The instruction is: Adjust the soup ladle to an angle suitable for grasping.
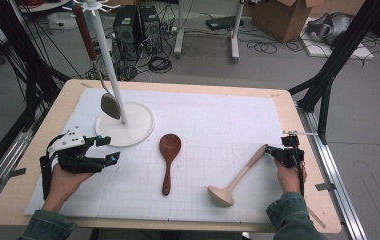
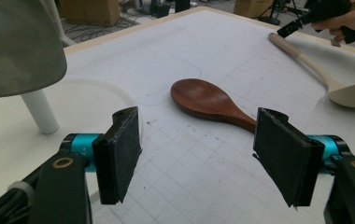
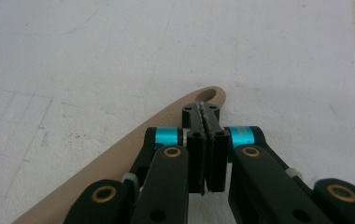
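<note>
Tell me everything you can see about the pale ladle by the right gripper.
The pale ladle looks like light wood or plastic, one piece, with a round bowl toward the person and a long tapering handle running up to the right. It lies flat on the white mat. The right gripper, jaws together, sits over the handle's end, which has a hole.

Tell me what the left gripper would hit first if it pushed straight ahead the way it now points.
Most likely the dark brown wooden spoon: it lies straight ahead between the open jaws of the left gripper, bowl toward the white stand. Height above the mat is unclear, so it might pass over.
</note>
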A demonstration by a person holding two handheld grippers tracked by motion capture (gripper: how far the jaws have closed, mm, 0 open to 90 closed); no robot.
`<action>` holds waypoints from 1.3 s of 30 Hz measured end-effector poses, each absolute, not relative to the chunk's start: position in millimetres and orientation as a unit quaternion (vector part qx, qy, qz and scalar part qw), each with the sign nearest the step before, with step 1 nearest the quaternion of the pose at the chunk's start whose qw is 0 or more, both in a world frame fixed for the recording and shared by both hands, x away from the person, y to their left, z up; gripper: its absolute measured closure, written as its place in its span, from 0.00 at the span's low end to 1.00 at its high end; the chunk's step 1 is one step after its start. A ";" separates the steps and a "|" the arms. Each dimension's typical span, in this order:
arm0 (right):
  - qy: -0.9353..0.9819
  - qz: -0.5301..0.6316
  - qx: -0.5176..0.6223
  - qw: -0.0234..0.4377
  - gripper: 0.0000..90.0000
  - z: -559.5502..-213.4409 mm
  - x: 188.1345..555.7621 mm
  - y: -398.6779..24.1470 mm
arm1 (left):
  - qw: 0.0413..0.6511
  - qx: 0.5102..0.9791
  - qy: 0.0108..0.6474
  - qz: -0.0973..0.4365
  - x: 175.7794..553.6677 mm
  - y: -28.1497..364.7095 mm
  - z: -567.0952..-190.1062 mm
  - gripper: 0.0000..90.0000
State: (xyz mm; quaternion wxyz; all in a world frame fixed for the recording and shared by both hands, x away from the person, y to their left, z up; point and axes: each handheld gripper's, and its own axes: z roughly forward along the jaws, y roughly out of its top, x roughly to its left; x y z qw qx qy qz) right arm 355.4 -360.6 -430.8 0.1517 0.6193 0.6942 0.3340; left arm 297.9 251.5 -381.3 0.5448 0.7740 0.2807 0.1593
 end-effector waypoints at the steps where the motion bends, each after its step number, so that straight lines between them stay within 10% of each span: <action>1: 0.694 0.335 0.619 0.151 1.00 -430.8 355.7 -360.2 | 0.546 0.773 0.280 0.160 298.0 250.9 -381.4 0.36; 39: 0.700 0.331 0.616 0.143 1.00 -429.9 373.5 -345.2 | 0.547 0.773 0.277 0.162 296.9 251.7 -381.1 0.36</action>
